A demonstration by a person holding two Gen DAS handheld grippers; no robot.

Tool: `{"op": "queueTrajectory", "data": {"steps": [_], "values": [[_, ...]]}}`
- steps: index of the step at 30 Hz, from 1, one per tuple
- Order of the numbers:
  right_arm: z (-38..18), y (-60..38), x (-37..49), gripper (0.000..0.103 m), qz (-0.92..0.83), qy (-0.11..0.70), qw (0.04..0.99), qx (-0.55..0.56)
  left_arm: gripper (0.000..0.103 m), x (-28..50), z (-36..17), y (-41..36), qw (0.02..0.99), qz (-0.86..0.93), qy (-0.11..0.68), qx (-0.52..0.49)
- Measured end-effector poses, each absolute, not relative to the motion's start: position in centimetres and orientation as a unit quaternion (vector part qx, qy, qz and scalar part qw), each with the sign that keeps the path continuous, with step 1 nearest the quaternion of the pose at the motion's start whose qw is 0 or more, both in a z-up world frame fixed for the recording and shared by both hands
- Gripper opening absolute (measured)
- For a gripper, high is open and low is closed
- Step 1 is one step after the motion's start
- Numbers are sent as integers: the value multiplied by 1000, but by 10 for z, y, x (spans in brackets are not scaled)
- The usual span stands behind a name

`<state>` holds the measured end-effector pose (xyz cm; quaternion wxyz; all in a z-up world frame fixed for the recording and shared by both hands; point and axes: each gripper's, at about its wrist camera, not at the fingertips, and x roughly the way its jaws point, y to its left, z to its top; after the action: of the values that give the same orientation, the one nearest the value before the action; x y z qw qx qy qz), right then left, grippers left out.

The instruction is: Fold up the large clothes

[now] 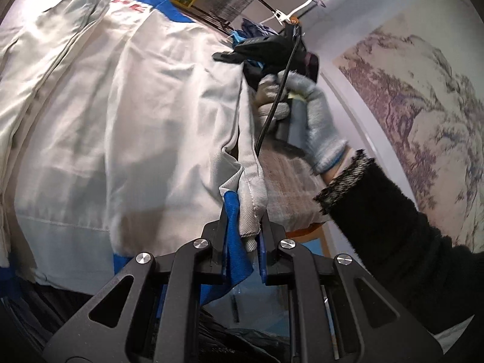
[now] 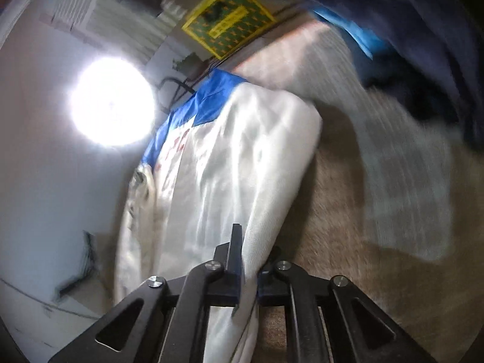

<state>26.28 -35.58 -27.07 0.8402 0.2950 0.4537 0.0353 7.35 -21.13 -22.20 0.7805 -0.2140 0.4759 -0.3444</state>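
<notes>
The white garment (image 1: 127, 115) with blue trim is lying spread across the tabletop (image 1: 290, 187), covering most of it and reaching the tabletop's right edge. The left gripper (image 1: 243, 227) is clenching a bunched corner of this garment, where white hem and blue lining are gathered between its fingers (image 1: 219, 236) near the tabletop's near right corner. Farther along the right edge, a gloved hand (image 1: 305, 121) in a dark sleeve (image 1: 393, 227) is holding the right gripper (image 2: 249, 260) over the cloth. In the right wrist view, blurred, its fingers (image 2: 236, 254) are closing tight on a fold of the white fabric, with bare woven tabletop to the right. A dark blue garment (image 2: 408, 30) is lying at the far edge.
</notes>
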Motion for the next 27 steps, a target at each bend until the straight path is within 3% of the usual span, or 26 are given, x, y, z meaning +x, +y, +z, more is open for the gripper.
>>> {"op": "queueTrajectory", "data": {"steps": [8,14,27], "values": [[-220,-283,297,3,20,498,859,118,12,70,-228,-171,785,-317,464,-261],[-212,-210,327,3,38,518,855,6,12,65,-243,-133,781,-279,468,-304],[-282,-98,372,3,76,567,814,-100,12,64,-280,-77,770,-200,494,-350]]}}
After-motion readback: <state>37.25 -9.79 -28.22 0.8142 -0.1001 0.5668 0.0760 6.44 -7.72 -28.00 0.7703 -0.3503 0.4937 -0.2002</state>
